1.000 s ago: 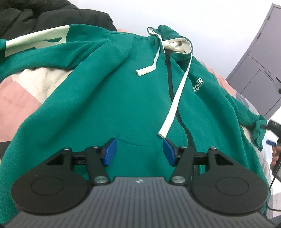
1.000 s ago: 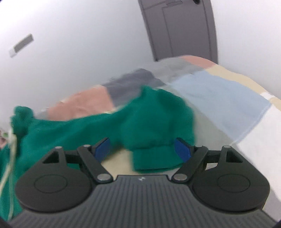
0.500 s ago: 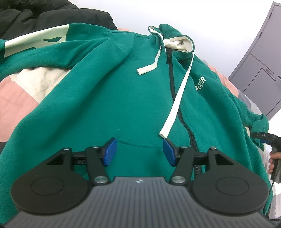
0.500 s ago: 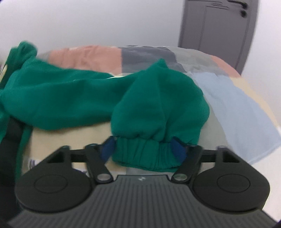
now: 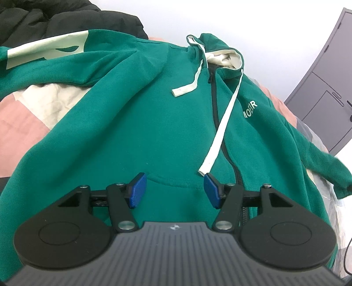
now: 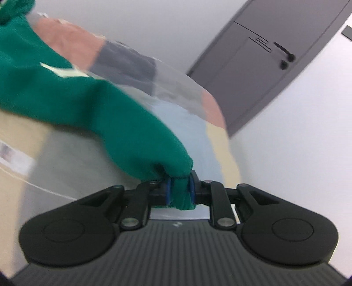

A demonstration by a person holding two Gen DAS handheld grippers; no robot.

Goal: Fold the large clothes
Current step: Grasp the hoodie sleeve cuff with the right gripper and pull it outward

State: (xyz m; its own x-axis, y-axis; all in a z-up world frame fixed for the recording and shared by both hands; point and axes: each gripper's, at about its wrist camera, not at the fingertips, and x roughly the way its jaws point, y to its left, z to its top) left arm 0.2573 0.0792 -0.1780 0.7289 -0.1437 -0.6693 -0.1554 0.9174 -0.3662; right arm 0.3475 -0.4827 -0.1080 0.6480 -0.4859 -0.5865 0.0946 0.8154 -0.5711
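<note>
Right gripper [image 6: 179,192]: its jaws have just been closing and are now pressed together on the cuff end of the green sleeve [image 6: 123,129], which is pinched between the two blue pads [image 6: 168,193]. The bunched cuff is seen squeezed in the narrow gap, with a fold of fabric hanging below the pads.

Left gripper [image 5: 175,190]: its blue pads [image 5: 137,190] are spread apart and nothing is held between them. It is hung over the lower front of the hoodie, near the pocket seam.

Sleeve: from the right gripper the green fabric is stretched away toward the upper left of the right wrist view. This view is blurred.

Green hoodie [image 5: 140,123]: it is laid front up and spread across the bed, with the hood [image 5: 222,55] at the far end, nearest the wall. A dark zip [image 5: 216,114] is run down the middle. Two white drawstrings are laid on the chest: a short one [image 5: 187,88] to the left of the zip, and a long one [image 5: 222,127] crossing it, its end just beside the left gripper's right-hand pad. Small pale lettering [image 5: 249,109] is printed on the chest to the right of the zip.

Bed cover [image 5: 24,123]: a patchwork of pink, cream, grey and pale blue is spread under the hoodie.

Dark clothing [image 5: 55,19]: a black heap is piled at the far left, behind the hoodie's other sleeve.

Door [image 6: 248,63]: a grey door with a dark handle is set in the white wall beyond the bed.
</note>
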